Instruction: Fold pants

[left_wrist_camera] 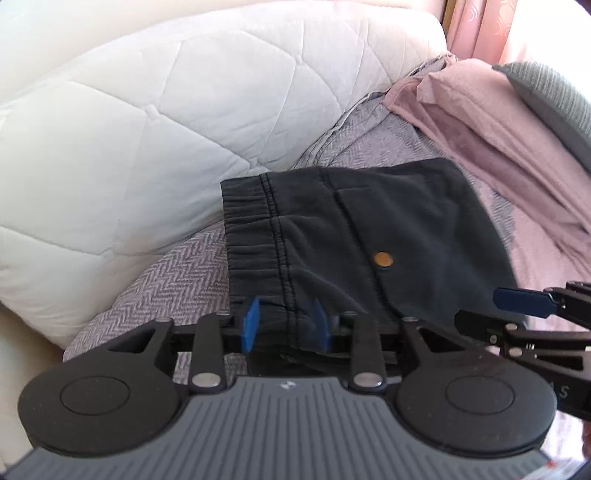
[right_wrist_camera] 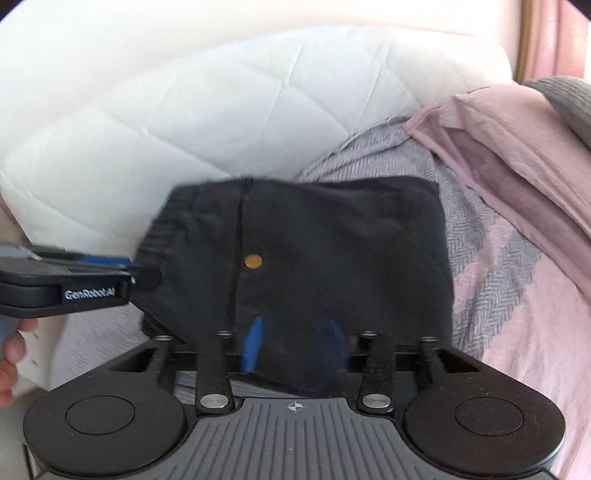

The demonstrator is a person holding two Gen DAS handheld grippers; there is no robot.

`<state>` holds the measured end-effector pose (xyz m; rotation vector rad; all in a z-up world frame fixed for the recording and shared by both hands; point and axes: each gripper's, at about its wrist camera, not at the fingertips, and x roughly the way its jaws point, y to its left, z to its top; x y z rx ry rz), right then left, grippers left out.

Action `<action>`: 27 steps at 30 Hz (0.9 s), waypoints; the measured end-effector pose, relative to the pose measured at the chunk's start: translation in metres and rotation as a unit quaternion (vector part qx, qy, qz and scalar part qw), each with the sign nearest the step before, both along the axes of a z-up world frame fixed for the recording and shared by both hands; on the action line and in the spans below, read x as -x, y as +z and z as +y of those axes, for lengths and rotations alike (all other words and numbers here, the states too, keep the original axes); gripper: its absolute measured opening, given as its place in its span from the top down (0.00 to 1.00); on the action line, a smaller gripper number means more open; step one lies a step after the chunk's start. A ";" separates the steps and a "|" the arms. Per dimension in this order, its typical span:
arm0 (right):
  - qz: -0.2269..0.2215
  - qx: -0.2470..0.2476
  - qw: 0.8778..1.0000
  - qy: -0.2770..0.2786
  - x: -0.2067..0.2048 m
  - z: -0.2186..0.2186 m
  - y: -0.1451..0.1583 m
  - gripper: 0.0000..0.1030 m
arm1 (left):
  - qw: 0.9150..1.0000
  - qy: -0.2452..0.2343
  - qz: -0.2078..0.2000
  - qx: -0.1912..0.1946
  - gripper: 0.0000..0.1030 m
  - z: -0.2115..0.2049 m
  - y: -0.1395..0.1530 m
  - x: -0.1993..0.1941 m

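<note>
The only writing that reads clearly is "GenRobot.AI", white on the black side of the left gripper (right_wrist_camera: 110, 275) as the right wrist view catches it; a few pale letters on the right gripper (left_wrist_camera: 517, 306) in the left wrist view are too cut off to read.

The pants (left_wrist_camera: 351, 236) are dark navy, a soft washed cotton, folded into a squat block on the bed (left_wrist_camera: 177, 280). Their gathered elastic waistband (left_wrist_camera: 251, 229) faces the white pillow, double-stitched seams run down the cloth, and a round brass-coloured snap (left_wrist_camera: 382, 259) sits on a pocket edge. The bed cover is grey-lilac with a herringbone weave, giving way to pink flowered stripes toward the bed's right edge.

The left gripper's jaws stand part-way apart with the near hem of the waistband between the blue pads (left_wrist_camera: 252, 325); the blur there makes it hard to say how firmly the cloth is pinched, though it does look caught. In the right wrist view the right gripper's jaws are likewise part-way apart, and the near edge of the folded block drapes over and between them, hiding much of one pad.

Along the bed's far edge leans a large white pillow (left_wrist_camera: 129, 147), quilted in diamonds. Toward the far right corner lie a crumpled dusty-pink garment (left_wrist_camera: 498, 140) and a grey ribbed knit (left_wrist_camera: 546, 96), with a pink curtain (left_wrist_camera: 480, 26) behind. A person's fingers (right_wrist_camera: 11, 354) show at the left gripper's handle.
</note>
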<state>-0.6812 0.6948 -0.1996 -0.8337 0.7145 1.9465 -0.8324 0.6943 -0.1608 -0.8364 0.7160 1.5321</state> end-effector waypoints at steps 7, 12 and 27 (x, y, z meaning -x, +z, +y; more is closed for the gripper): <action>0.026 0.005 0.999 -0.045 -0.027 -0.028 0.051 0.46 | 1.000 -0.005 -0.003 -0.014 0.40 -0.040 0.057 -0.021; 0.041 -0.001 0.997 -0.060 -0.050 -0.059 0.088 0.44 | 1.000 -0.011 0.002 -0.025 0.31 -0.078 0.099 -0.040; 0.058 -0.015 0.997 -0.053 -0.101 -0.177 0.162 0.39 | 0.997 0.006 0.017 -0.070 0.11 -0.206 0.173 -0.083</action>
